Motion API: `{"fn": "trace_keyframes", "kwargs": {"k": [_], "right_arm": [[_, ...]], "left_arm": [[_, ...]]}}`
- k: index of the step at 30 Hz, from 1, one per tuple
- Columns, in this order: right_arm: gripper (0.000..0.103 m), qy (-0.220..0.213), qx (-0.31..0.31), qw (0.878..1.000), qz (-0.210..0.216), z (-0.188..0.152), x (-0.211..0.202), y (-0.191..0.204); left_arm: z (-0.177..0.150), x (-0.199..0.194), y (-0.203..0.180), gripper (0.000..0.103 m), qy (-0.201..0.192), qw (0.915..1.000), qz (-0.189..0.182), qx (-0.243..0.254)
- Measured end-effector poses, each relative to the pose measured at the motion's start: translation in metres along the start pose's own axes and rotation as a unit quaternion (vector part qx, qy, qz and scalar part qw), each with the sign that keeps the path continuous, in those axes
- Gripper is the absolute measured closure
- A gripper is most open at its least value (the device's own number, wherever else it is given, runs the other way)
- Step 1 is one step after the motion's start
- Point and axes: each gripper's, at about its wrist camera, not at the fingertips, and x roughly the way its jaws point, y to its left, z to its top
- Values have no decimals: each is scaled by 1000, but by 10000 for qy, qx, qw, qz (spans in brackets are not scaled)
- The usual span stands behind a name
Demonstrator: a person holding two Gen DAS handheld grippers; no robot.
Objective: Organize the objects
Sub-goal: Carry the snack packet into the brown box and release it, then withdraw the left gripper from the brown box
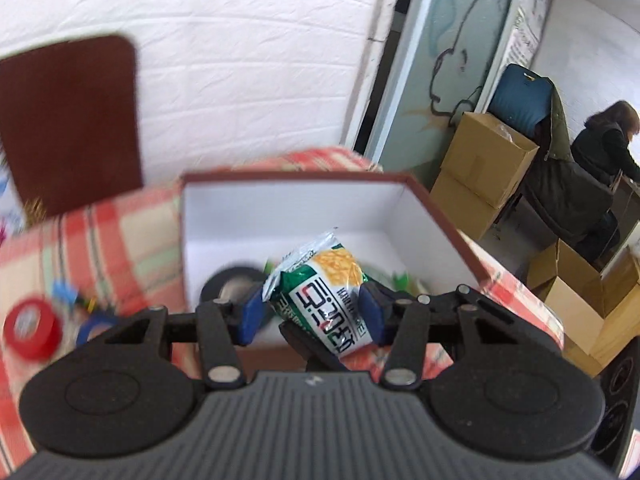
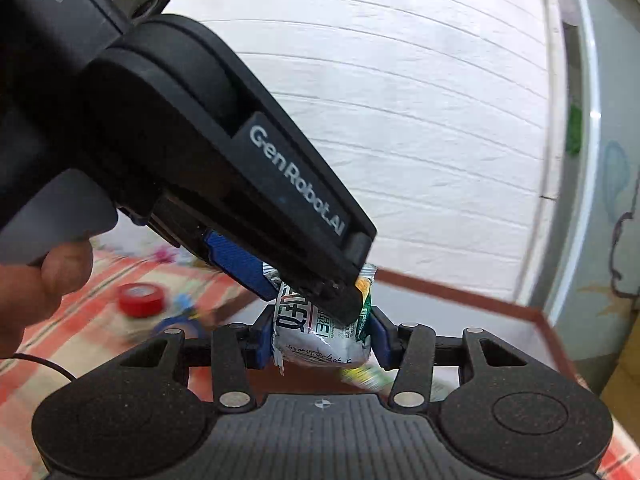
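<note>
The worktop [image 1: 112, 236], covered in a red, cream and green plaid cloth, carries everything here. On it stands the open square cardboard box [image 1: 440, 216] with dark red outer walls and a white inside. Leaning against the white brick wall behind is a dark red flat panel [image 1: 72, 120], probably the box's lid, though that is a guess.

Inside the box lie a black roll of tape [image 1: 228, 280] and some green-printed wrappers, blurred beyond telling. Outside it, on the cloth to the left, remain a red roll of tape [image 1: 32, 330], a blue roll [image 1: 96, 326] and small bright bits too smeared to name.

Above the box's near edge, both tongs grip the same thing: a small green, white and yellow foil snack packet [image 1: 324, 300]. The left tongs [image 1: 312, 312] pinch its sides with the blue pads, and the right tongs [image 2: 320, 340] clamp the same packet [image 2: 316, 340] lower down, both at a middling width.

By my reading, sorting is partway: a few items are boxed, this packet is about to follow, at least 2 rolls wait.
</note>
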Motion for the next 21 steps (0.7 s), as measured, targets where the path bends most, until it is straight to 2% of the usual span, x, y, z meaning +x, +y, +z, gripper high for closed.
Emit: {"fn": "trace_keyframes", "kwargs": {"k": [2,3,4,5,7,9,13,21], "right_arm": [[54,16,31,9998,-196,0,23,-13],[49,58,-29,9993,-371,-2,37,-17],[39,204,-146,9980,-589,-6,54,-20],[37,336,-125,9964,-768,-9,66,-25],[39,433,286,9961,-713,-10,70,-37],[37,262,372,9967,-666,-14,59,-37],[36,-26,364,9970,-682,-25,33,-23],[36,-268,188,9978,-569,-27,-24,14]], "left_arm": [[11,21,-7,45,-77,9998,142,147],[14,33,-9,37,-116,9991,325,251],[16,48,-11,37,-125,9978,576,319],[16,59,-9,37,-51,9963,796,330],[14,68,-1,35,74,9951,968,159],[6,56,6,32,-82,9972,749,22],[-9,32,3,32,-335,9953,896,181],[-33,-7,7,32,-350,9945,989,0]]}}
